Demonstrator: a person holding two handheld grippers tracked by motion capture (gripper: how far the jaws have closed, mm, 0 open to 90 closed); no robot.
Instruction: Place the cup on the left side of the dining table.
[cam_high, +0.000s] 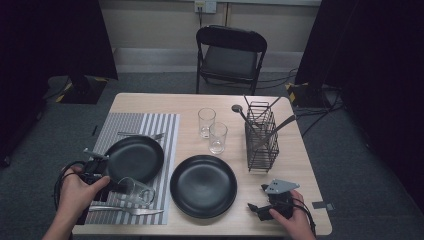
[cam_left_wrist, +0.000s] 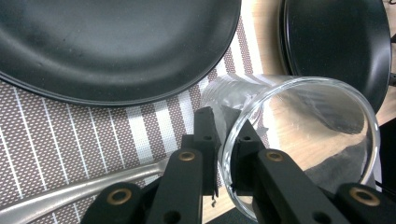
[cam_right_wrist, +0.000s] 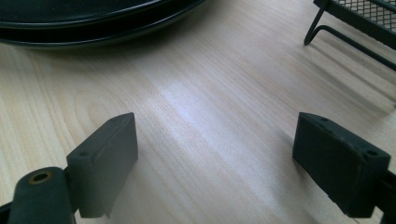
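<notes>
High view shows the left gripper (cam_high: 116, 186) clamped on the rim of a tilted glass (cam_high: 136, 191) over the placemat's (cam_high: 167, 125) near right corner — carried, judging so, not yet set down — while the right gripper (cam_high: 256, 208) rests wide, grasping nothing.

Bare table (cam_high: 295, 172) right of front plate (cam_high: 203, 186) — open; cutlery rack (cam_high: 261, 137) blocks beyond.

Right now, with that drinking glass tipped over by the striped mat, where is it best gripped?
At its rim, as the left gripper does: one jaw inside the glass, one outside, pinching the thin wall. The glass lies tilted with its open mouth toward that gripper, so coming from the mouth side suits. The rounded body would probably slip more easily.
</notes>
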